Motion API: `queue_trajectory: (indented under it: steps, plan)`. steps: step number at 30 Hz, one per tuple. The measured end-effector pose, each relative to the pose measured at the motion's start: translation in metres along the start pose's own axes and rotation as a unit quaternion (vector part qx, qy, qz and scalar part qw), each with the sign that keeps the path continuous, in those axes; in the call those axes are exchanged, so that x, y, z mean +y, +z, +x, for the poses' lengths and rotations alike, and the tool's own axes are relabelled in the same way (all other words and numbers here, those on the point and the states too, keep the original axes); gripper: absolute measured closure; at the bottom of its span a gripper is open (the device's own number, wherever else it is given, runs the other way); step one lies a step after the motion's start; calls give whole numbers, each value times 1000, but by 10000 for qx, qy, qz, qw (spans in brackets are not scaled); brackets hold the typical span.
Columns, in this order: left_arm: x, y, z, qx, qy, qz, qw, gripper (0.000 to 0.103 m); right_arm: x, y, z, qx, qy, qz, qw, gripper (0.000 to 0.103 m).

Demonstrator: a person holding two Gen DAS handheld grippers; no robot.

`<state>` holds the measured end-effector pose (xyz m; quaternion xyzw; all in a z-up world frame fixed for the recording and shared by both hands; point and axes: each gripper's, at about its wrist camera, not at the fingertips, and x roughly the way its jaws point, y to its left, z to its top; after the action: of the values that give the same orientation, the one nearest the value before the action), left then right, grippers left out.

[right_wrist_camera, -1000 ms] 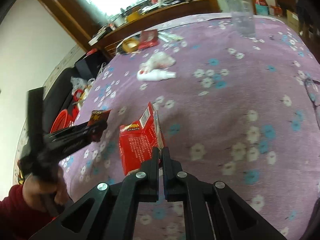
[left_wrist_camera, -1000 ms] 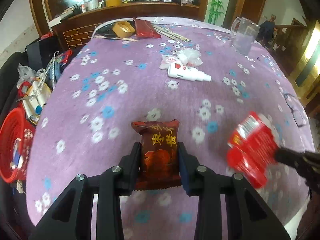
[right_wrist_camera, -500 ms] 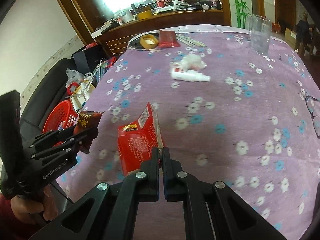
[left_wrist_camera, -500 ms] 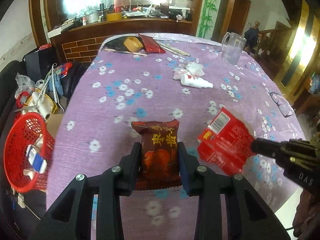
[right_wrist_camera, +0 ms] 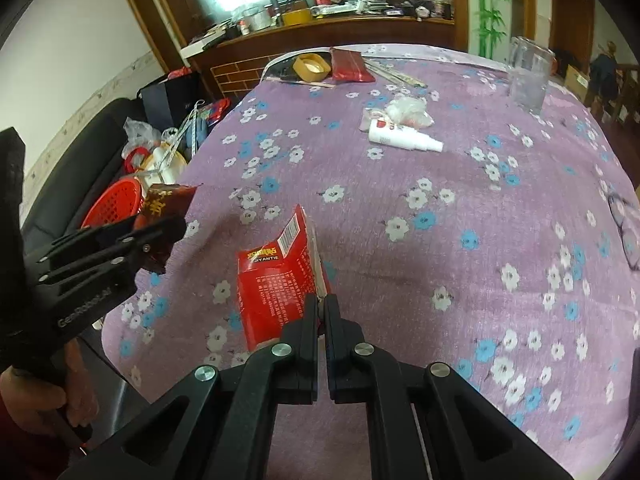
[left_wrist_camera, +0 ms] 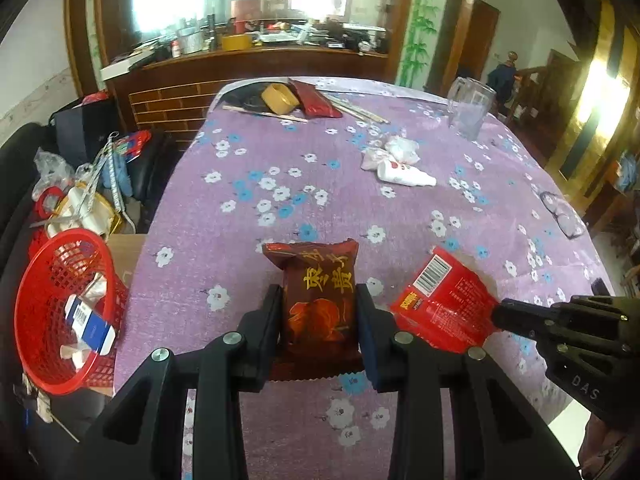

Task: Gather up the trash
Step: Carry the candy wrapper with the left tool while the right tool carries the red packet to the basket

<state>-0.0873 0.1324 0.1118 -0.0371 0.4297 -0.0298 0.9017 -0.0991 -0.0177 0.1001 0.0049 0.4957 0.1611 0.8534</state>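
Left gripper (left_wrist_camera: 318, 312) clenches the brown snack packet (left_wrist_camera: 318, 292); right gripper (right_wrist_camera: 321, 312) pinches the red wrapper (right_wrist_camera: 276, 284); swing both leftward over the red basket (left_wrist_camera: 48, 308), then release

Glossy foil snack packet (left_wrist_camera: 320, 300); matt cloth tablecloth (left_wrist_camera: 248, 184); red plastic mesh basket (left_wrist_camera: 44, 280).

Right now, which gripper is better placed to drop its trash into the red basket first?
Left. The left gripper, shut on the brown snack packet, is on the red basket side; the right gripper is farther.
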Motion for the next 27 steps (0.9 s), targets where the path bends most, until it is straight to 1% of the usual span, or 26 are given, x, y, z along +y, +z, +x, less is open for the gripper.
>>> queue_trajectory:
  steps: [5,13,20,27]
  plan:
    - [-4,2,0,-67,64,-155,9998,69,-1,7,-5,-70,-219,-400,9989,99]
    - [-9,9,-5,-199,150,-136,9996,69,4,11,-8,-183,-495,-799,9954,99]
    - [-8,9,-7,-225,137,-116,9996,69,10,12,-7,-196,-580,-865,9944,99]
    - [-5,7,-10,-231,78,-27,9997,69,19,6,-9,-213,-710,-884,9933,99]
